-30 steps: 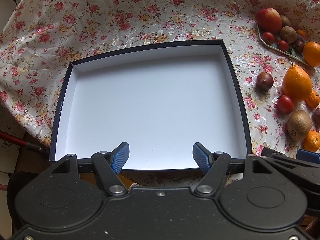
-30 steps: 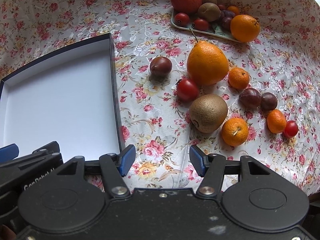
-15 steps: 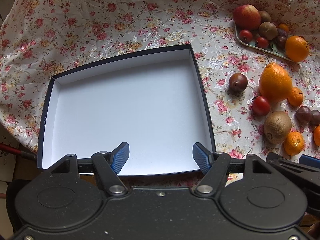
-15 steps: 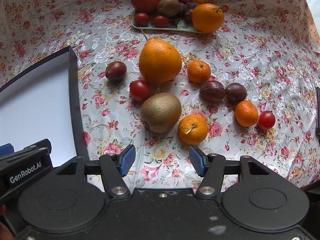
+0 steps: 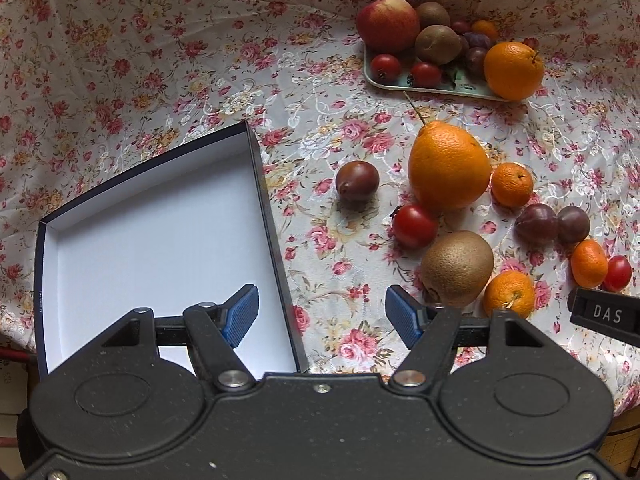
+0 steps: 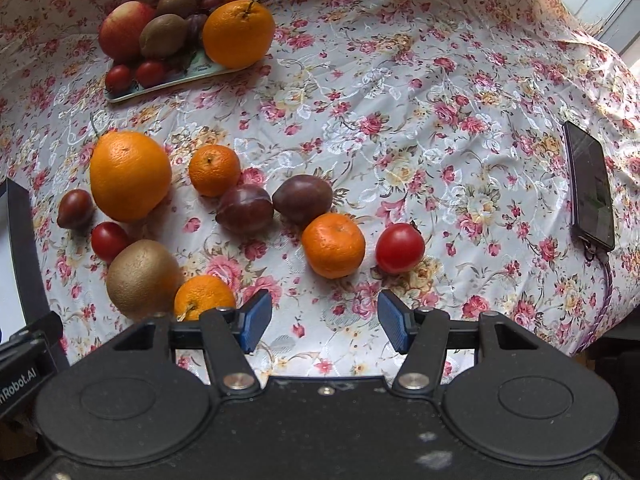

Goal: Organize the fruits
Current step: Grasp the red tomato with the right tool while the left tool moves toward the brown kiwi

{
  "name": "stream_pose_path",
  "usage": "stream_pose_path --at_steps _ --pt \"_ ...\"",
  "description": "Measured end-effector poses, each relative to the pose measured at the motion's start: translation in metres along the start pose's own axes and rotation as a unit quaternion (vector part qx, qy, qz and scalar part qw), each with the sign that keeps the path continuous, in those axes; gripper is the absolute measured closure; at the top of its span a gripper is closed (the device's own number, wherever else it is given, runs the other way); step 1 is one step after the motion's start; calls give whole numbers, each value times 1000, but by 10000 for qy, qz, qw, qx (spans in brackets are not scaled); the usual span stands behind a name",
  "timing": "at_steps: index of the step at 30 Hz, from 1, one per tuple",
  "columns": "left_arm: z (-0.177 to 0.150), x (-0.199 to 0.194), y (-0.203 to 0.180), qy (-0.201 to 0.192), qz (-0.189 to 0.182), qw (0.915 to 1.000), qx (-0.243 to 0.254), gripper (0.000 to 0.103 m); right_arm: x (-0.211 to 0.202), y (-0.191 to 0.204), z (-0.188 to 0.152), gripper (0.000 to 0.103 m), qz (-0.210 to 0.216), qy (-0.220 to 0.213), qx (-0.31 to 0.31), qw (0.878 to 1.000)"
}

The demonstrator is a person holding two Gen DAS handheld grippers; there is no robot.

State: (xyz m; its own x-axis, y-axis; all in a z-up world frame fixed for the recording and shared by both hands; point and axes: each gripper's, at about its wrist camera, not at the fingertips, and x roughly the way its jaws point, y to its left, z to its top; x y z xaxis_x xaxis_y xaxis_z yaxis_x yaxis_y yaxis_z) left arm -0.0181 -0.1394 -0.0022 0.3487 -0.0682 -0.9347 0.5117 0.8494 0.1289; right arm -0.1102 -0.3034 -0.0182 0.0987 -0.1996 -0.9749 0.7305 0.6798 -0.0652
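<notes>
Loose fruit lies on the floral cloth: a big orange [image 5: 448, 166], a kiwi [image 5: 457, 268], a dark tomato [image 5: 357, 180], a red tomato [image 5: 414, 226], two plums [image 6: 244, 208] [image 6: 303, 199], mandarins [image 6: 333, 245] [image 6: 214, 169] and a cherry tomato [image 6: 400, 248]. An empty white-lined box [image 5: 152, 240] sits to their left. My left gripper [image 5: 322, 316] hovers open over the box's right wall. Open too, my right gripper [image 6: 325, 320] hangs just short of the mandarin and the cherry tomato. Neither holds anything.
A pale tray [image 5: 436, 87] at the back carries an apple [image 5: 387, 23], kiwis, tomatoes, plums and an orange [image 5: 513, 70]. A phone [image 6: 591, 190] with a cable lies near the cloth's right edge. The table edge drops off at the right and front.
Both grippers have swung to the right. The box has slid toward the left of both views and the loose fruit has come toward the middle. Both stay open.
</notes>
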Motion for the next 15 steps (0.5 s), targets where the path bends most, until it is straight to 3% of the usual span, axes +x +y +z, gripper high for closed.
stream_pose_path --at_steps 15 --pt "17 12 -40 186 -258 9990 317 31 3 -34 19 43 135 89 191 9997"
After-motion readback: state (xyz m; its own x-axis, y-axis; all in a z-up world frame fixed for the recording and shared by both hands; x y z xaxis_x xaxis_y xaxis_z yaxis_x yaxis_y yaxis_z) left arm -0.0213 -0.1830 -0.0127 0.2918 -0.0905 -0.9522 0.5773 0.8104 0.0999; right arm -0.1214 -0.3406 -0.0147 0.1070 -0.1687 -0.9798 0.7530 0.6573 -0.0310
